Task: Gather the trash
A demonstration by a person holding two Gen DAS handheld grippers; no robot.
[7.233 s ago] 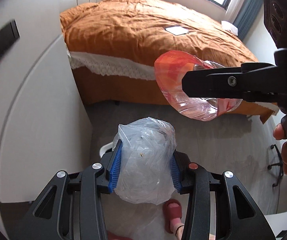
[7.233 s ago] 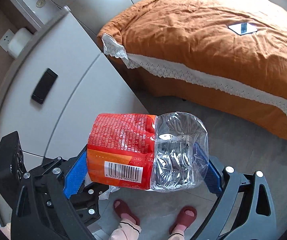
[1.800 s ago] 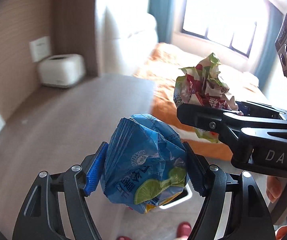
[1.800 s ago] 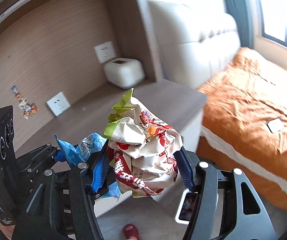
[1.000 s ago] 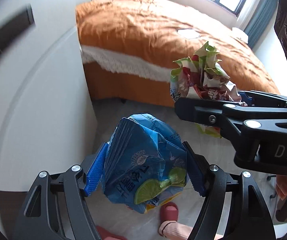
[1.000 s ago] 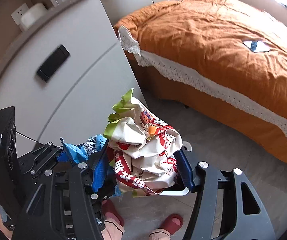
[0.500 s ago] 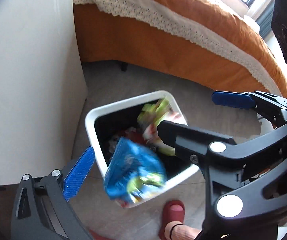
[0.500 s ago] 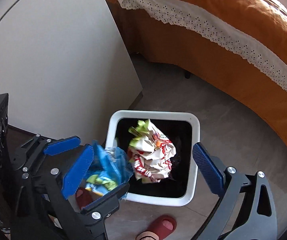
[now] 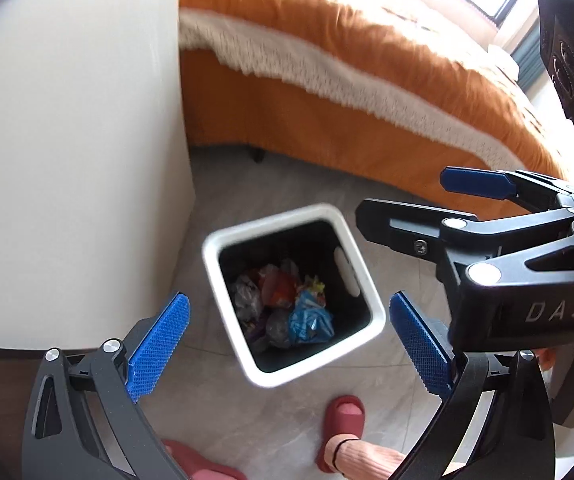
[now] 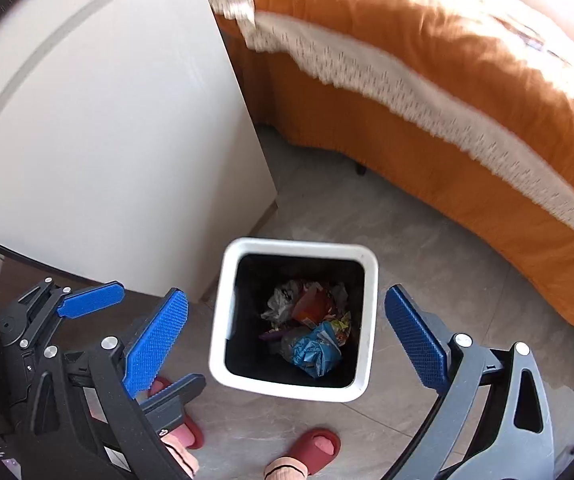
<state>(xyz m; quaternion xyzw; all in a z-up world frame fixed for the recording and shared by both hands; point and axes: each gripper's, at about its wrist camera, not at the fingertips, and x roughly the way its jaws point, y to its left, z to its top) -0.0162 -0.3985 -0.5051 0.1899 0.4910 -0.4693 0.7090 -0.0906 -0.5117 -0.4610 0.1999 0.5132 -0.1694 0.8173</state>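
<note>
Both the left gripper (image 9: pixel 287 340) and right gripper (image 10: pixel 287 340) hung wide open and empty over the white square plastic bin (image 10: pixel 223 320), where the crumpled blue crisp packet (image 10: pixel 314 349) lay, light, crackly and slippery, best pinched across its bunched middle.

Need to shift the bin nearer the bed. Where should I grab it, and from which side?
Grip the bin's white rim, from straight above, one finger inside and one outside the wall. The bin stands upright and open-topped, and the trash lies low in it, so the inside of the wall is free. The bed-side wall looks easiest for the right gripper, which hangs open over the bin.
</note>
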